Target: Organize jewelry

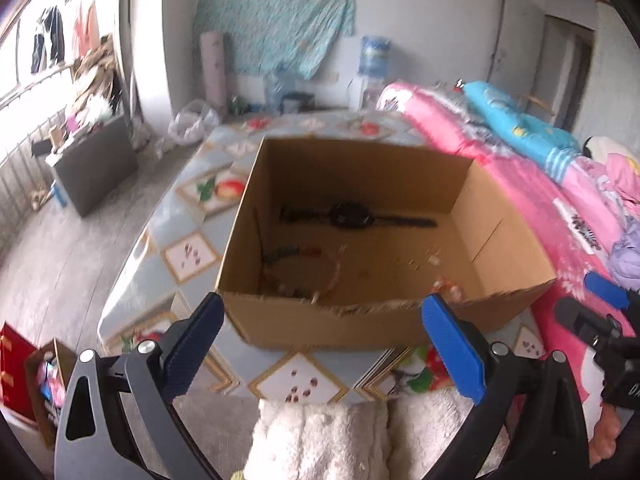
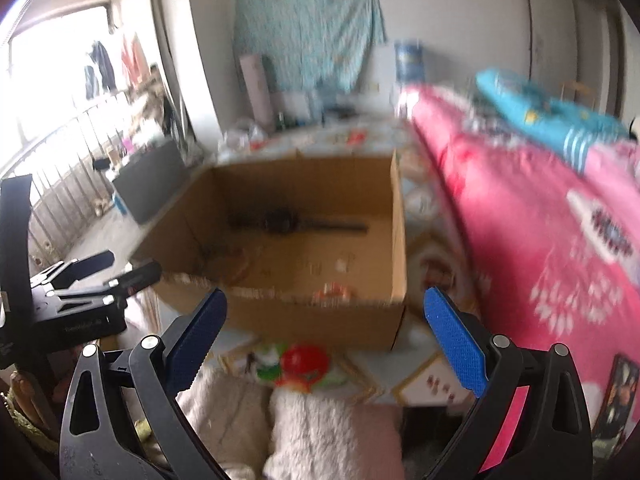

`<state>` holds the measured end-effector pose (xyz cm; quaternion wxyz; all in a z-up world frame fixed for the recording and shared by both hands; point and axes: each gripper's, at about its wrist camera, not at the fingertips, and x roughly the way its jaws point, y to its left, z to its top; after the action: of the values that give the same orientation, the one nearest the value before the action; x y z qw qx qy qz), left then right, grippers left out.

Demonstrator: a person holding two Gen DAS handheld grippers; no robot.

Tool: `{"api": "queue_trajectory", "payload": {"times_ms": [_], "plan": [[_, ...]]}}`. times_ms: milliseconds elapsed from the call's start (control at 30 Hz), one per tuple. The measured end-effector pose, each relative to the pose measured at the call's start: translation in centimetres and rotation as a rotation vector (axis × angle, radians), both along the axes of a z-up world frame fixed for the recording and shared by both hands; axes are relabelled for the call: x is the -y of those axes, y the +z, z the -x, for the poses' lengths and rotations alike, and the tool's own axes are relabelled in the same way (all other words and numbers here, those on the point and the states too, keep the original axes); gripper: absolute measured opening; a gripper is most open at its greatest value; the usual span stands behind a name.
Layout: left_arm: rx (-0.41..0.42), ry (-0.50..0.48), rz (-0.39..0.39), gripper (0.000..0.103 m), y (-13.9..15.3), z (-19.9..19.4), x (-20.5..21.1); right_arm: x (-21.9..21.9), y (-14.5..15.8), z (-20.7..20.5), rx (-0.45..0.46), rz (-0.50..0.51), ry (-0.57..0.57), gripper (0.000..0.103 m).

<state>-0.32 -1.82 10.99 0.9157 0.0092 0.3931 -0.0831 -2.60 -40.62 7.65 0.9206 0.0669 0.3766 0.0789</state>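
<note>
An open cardboard box (image 1: 500,236) stands on a patterned bed sheet (image 1: 188,184). Inside it lie a black wristwatch (image 1: 352,216), a beaded bracelet (image 1: 304,268) and small pale pieces (image 1: 434,258). My left gripper (image 1: 324,312) hovers open just before the box's near wall, nothing between its blue fingers (image 1: 452,348). The right wrist view is blurred; it shows the same box (image 2: 312,316), the watch (image 2: 284,222), and my right gripper (image 2: 326,308) open and empty in front of it. My left gripper (image 2: 120,268) also shows at the left edge there.
A pink quilt (image 1: 540,200) and a blue pillow (image 1: 516,120) lie to the right of the box. White fluffy fabric (image 1: 320,440) lies below the grippers. A dark cabinet (image 1: 96,164) stands on the floor to the left, by a window with railings.
</note>
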Motion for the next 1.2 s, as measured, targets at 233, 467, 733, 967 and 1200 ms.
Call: {"api": "queue_trajectory", "payload": {"times_ms": [233, 467, 733, 967, 1200], "plan": [[-0.041, 0.024, -0.020, 0.097, -1.2, -0.2, 0.2, -1.0, -1.8, -0.9, -0.095, 0.008, 0.021, 0.095], [-0.034, 0.030, -0.025, 0.097, -1.2, -0.3, 0.2, -0.8, -1.8, -0.9, -0.115, 0.001, 0.010, 0.095], [-0.054, 0.042, -0.022, 0.097, -1.6, -0.6, 0.0, -0.4, -2.2, -1.5, -0.141, -0.018, 0.006, 0.095], [-0.069, 0.064, -0.030, 0.097, -1.9, -0.6, -0.1, -0.5, -2.5, -1.9, -0.161, -0.026, 0.010, 0.095], [-0.098, 0.080, -0.053, 0.097, -2.4, -0.9, 0.2, -1.1, -3.0, -2.6, -0.184, -0.022, -0.006, 0.095]]}}
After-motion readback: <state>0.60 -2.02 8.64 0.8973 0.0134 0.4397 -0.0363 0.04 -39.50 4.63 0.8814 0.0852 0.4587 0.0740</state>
